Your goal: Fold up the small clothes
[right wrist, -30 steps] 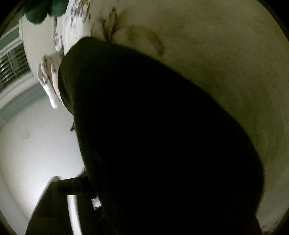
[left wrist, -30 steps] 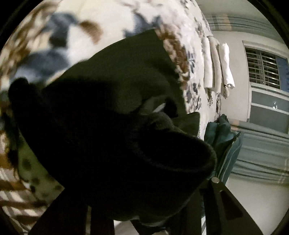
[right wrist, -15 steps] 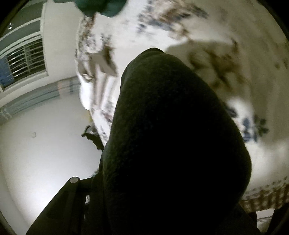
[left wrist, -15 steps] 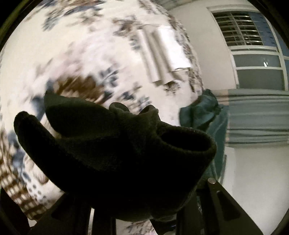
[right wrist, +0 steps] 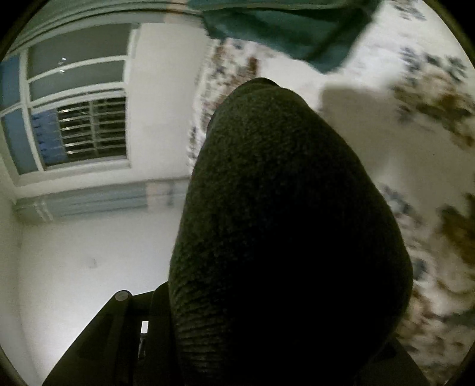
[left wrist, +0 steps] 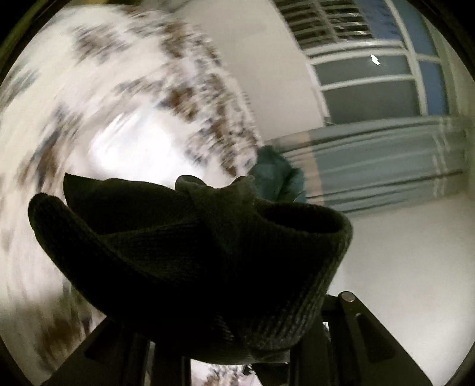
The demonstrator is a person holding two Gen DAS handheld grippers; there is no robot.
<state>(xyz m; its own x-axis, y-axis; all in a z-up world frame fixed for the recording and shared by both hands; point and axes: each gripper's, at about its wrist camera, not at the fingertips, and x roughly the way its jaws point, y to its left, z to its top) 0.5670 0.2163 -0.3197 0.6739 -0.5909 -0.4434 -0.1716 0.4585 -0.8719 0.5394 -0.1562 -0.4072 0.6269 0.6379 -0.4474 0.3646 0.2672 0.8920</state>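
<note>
A dark knitted sock fills the lower half of the left wrist view, bunched with its ribbed cuff open to the right. My left gripper is shut on it, fingertips hidden under the fabric. In the right wrist view the same kind of dark knit, the sock, covers the middle and hides my right gripper, which is shut on it. Both hold the sock lifted above the floral bedsheet.
A teal garment lies at the bed's edge, also at the top of the right wrist view. A white wall, a barred window and a striped curtain lie beyond the bed.
Both grippers have lifted and swung with the sock, away from the sheet toward the wall and window. The folded white towels have left the left view. The bed is motion-blurred.
</note>
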